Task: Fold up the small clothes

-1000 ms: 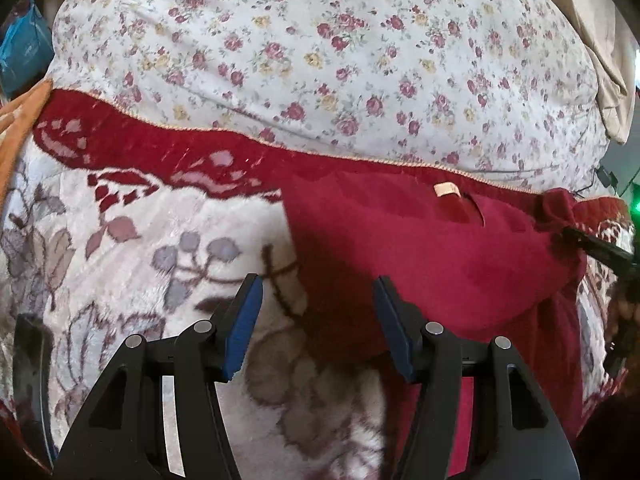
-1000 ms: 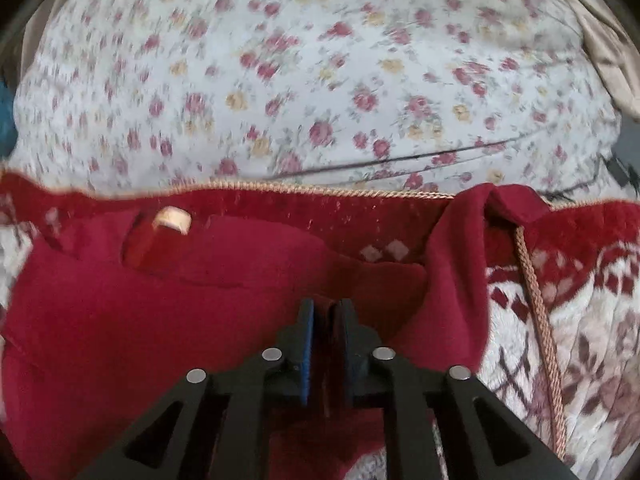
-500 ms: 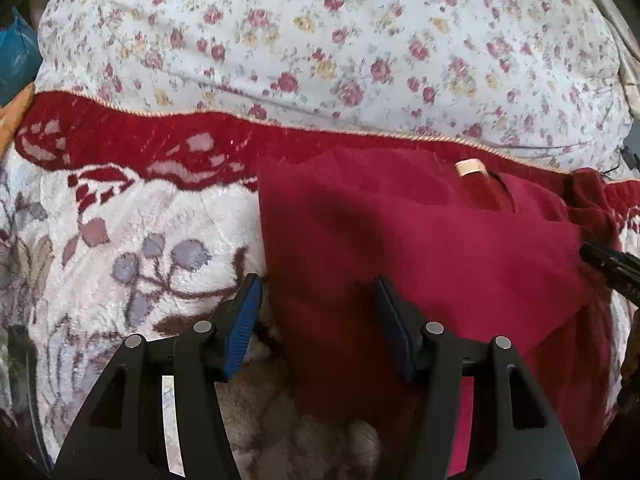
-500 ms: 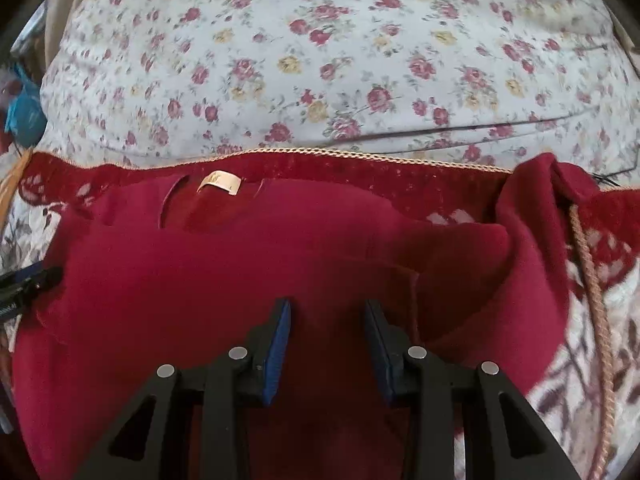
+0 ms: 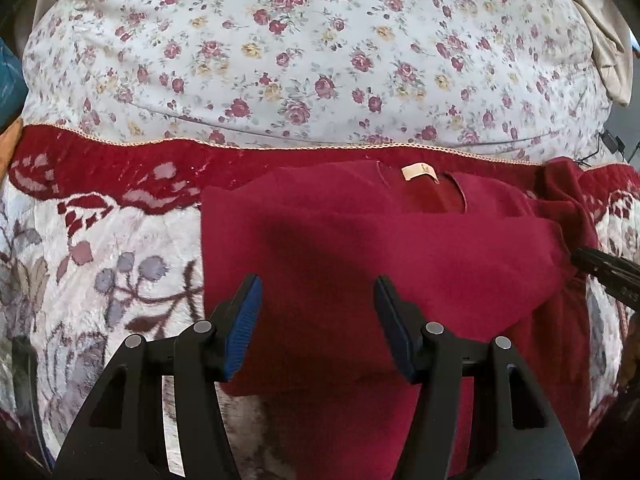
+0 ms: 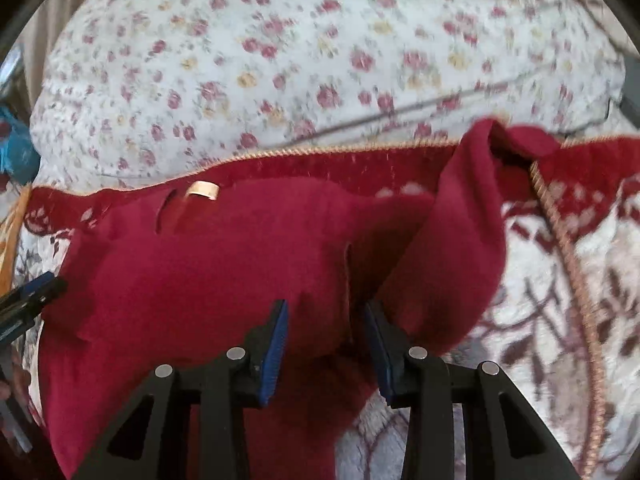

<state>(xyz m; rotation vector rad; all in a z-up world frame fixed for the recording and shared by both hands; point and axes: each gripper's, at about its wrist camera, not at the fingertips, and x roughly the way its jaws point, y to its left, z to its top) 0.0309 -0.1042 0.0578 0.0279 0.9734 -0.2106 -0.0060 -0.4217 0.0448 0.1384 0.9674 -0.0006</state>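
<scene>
Nearest me, my right gripper has let go: a second ago its blue pads were pressed together on the red cloth, and now they stand apart with nothing pinched, the fabric lying loose under and between them. My left gripper has kept the same gap all along, its jaws apart and empty, but it has slid across from the pale blanket to hover over the left half of the garment.

I read the release as the end of one fold. The red top lies flat on the blanket, its near side laid over in a broad panel, the neck opening and the tan label turned up at the far edge. One sleeve is not yet tucked; it trails up and away on my right, its cuff reaching the blanket's corded edge. That sleeve is likely the next thing to bring in.

Counting: one red garment, one label, one loose sleeve in sight, two grippers, both empty. One patterned blanket beneath, with its dark red border, and beyond it one flowered quilt filling the far side. I see no second piece of clothing.
</scene>
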